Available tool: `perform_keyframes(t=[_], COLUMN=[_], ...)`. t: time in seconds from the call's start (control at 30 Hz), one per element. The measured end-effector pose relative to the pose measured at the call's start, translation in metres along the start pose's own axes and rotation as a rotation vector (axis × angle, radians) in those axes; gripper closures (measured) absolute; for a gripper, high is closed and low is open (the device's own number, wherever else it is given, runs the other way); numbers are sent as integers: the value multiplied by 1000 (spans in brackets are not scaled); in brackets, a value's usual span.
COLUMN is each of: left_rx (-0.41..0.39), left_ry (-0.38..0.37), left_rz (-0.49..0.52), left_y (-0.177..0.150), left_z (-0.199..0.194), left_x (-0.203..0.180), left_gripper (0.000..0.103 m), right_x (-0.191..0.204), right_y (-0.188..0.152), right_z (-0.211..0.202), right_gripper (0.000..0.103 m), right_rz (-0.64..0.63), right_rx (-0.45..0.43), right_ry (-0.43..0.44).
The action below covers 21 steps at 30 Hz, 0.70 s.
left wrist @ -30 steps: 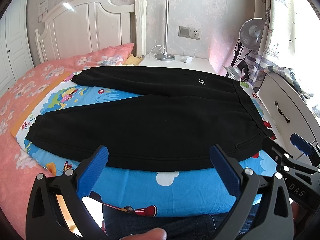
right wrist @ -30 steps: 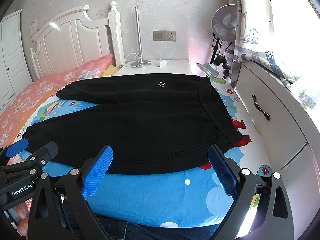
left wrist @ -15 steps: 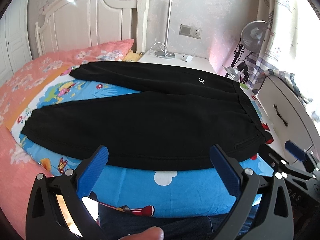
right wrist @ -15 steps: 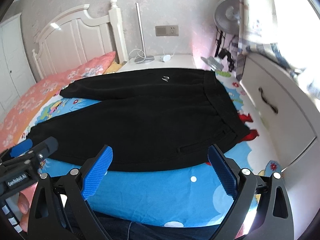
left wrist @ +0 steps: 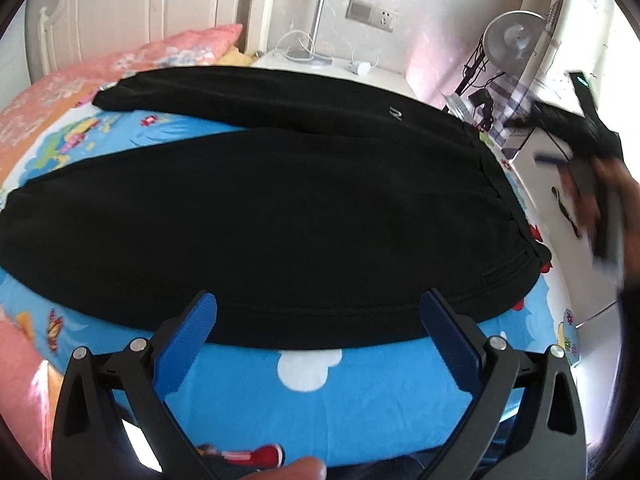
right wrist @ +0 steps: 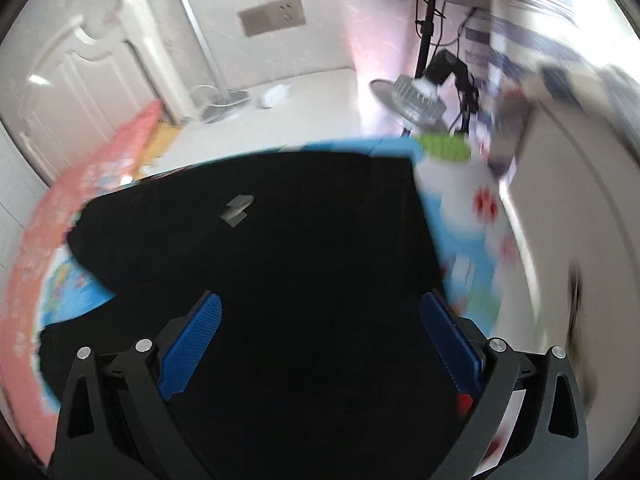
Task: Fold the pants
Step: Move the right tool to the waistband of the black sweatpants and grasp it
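Observation:
Black pants (left wrist: 280, 208) lie flat on the blue cartoon sheet (left wrist: 312, 408), waistband to the right, both legs running left and spread apart. My left gripper (left wrist: 320, 320) hangs open over the near hem edge of the front leg, nothing between its blue pads (left wrist: 188, 340). The right gripper (right wrist: 320, 324) is open too, hovering over the upper part of the pants (right wrist: 280, 280) near the small grey logo (right wrist: 239, 208); that view is motion-blurred. In the left wrist view the right gripper (left wrist: 588, 168) appears as a dark blur past the waistband.
A white headboard (left wrist: 120, 12) and pink pillow (left wrist: 160, 52) stand at the back left. A white nightstand (right wrist: 288, 108) with cables sits behind the bed, a fan (left wrist: 512, 40) and a white cabinet (right wrist: 560, 240) on the right. A thumb (left wrist: 300, 472) shows at the bottom.
The right gripper has swung fast forward and up over the waist end of the pants, blurring its view. The left gripper has moved slightly closer to the front leg. Both stay open.

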<state>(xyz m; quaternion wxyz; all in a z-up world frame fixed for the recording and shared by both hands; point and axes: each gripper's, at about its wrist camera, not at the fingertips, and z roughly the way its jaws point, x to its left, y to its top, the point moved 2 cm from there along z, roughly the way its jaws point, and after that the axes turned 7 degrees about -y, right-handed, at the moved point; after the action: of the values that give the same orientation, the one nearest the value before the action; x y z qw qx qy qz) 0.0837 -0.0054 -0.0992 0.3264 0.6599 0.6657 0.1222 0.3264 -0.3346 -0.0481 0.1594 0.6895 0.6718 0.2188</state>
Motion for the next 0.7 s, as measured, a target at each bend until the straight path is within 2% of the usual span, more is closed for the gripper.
perform_keyframes(t=[0.1,0.2,0.3,0.37,0.5,0.57,0.6,0.67,0.7], left_rx=[16,52,73,82,102,112,114,116,120], left_ry=[10,21,40,57,80,96,107,125,139], left_rz=[-6,-39,-76,-100,-131,-146,-156,-173,-187], left_y=[1,4,10,15,21,24,25,27,29], left_z=[17,30,41,46,53,55,55,55,56], left_x=[10,25,41,50,61,67,70,78,84], left_gripper=[2,2,2,2,2,2,2,2,2], right_x=[-9,-5,-1,7,17,16,16,12,12], right_y=[47,74,89,98,113,120,123,123,123], right_z=[47,91,112,122,154,170,178,192,193], right_gripper=[6,7,7,7,8,14,22,27,40], right_rz=[-141,-392,-520,-569,-641,-632,-627,-614,-608], right_rx=[52,100,148,166,227,266,289,349,361], right_ry=[-51,-132,-109,-71,-49,-24,-13,19,48])
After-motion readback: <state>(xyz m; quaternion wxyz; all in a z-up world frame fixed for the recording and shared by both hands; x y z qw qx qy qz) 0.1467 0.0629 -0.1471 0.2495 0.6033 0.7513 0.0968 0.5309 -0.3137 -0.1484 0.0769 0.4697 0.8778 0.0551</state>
